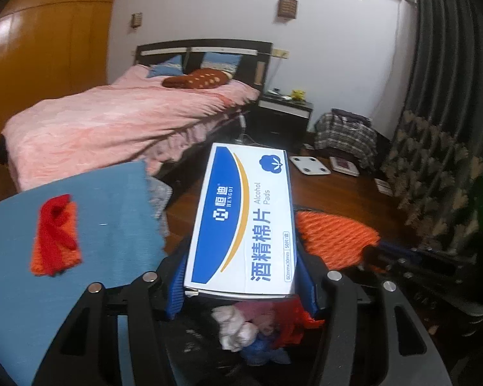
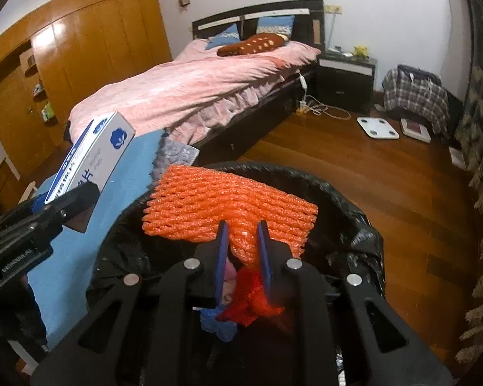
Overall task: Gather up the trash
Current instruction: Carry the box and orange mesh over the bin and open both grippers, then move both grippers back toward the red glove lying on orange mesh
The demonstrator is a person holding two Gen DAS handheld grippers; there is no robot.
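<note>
Left gripper (image 1: pixel 241 276) clamps the alcohol-pad box (image 1: pixel 244 218); right gripper (image 2: pixel 243 251) apparently pinches orange foam netting (image 2: pixel 228 206), bin contents obscured.

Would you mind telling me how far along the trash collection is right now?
Done: crumpled scraps already lie in the black-lined bin. In hand: the left hand-held gripper grips an alcohol pads box; the right hand-held gripper holds orange foam netting over the bin. Left: the red-orange piece on the blue cloth.
</note>
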